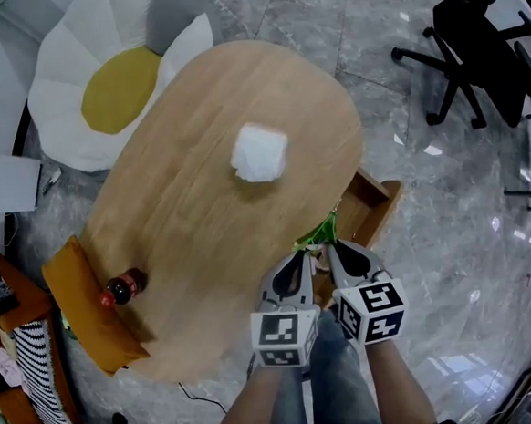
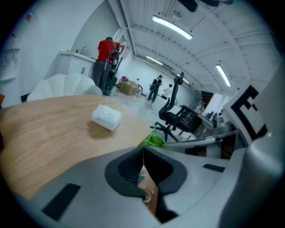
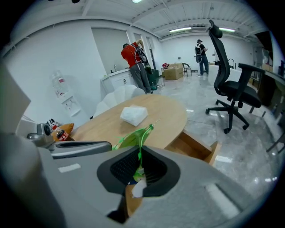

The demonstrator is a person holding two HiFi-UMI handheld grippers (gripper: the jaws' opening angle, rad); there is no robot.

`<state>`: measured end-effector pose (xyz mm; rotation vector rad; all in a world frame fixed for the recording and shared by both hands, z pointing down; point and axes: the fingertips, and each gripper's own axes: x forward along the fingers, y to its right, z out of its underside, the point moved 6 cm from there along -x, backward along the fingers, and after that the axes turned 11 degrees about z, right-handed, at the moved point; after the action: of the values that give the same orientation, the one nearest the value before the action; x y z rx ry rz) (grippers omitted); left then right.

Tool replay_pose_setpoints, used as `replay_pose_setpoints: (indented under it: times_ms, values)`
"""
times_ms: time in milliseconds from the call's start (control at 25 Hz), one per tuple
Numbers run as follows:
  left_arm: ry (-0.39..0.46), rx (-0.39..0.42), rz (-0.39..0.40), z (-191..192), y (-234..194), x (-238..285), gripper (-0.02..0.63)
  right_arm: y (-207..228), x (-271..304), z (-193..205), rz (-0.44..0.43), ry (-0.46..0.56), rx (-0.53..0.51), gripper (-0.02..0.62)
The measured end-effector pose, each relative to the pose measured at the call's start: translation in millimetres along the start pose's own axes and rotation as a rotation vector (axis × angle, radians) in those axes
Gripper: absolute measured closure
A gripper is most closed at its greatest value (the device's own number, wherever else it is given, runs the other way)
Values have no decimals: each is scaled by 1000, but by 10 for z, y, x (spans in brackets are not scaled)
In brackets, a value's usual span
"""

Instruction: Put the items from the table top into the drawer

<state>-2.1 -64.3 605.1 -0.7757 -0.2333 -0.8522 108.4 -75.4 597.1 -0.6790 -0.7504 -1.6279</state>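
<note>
A green snack packet (image 1: 319, 232) hangs over the table's front right edge, by the open wooden drawer (image 1: 375, 209). My right gripper (image 1: 330, 245) is shut on the packet (image 3: 131, 139). My left gripper (image 1: 303, 252) is beside it, jaws closed on a thin edge of the same packet (image 2: 153, 140). On the oval wooden table (image 1: 183, 213) lie a white tissue pack (image 1: 260, 152) at the middle and a cola bottle (image 1: 122, 287) at the near left edge. The drawer's inside is mostly hidden behind the grippers.
A black office chair (image 1: 467, 44) stands on the marble floor at the far right. A flower-shaped seat (image 1: 118, 81) is beyond the table's left end, and an orange cushion (image 1: 94, 307) lies by the bottle. People stand far off in the room.
</note>
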Motion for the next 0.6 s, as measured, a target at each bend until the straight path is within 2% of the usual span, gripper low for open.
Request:
replay_pose_setpoints:
  times_ms: [240,600]
  values:
    - [-18,3,7,24,196,225,595,272,9,-16,-3,-13,15,583]
    - [-22,-20,-53,70,255,501,595,664,139,53,-8,-52,20,583]
